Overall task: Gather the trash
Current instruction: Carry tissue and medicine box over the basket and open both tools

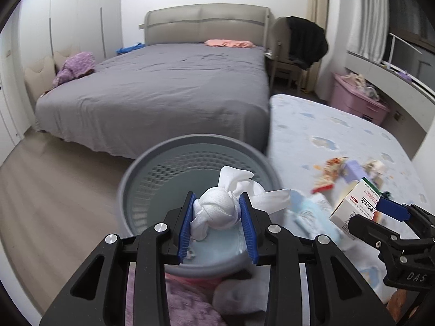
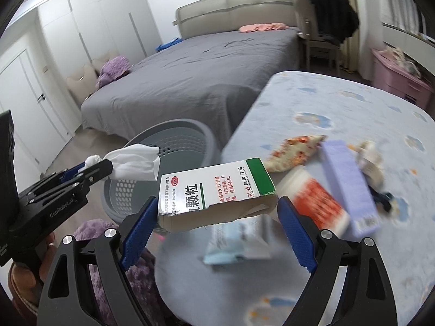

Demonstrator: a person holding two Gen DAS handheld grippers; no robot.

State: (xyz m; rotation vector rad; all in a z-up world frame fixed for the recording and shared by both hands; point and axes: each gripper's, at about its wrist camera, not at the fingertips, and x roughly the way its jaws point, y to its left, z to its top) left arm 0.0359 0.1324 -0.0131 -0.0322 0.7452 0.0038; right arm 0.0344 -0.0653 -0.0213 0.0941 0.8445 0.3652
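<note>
Trash here is a knotted white tissue wad (image 1: 217, 212), pinched between the left gripper (image 1: 217, 217) pads right above the grey mesh bin (image 1: 152, 168), and a torn white-and-green medicine box (image 2: 217, 193) clamped in the right gripper (image 2: 217, 217). Only the right wrist view shows the purple box (image 2: 350, 187) and snack wrapper (image 2: 293, 149) on the patterned mattress (image 2: 353, 103). Bare floor (image 1: 54, 184) lies left of the bin.
</note>
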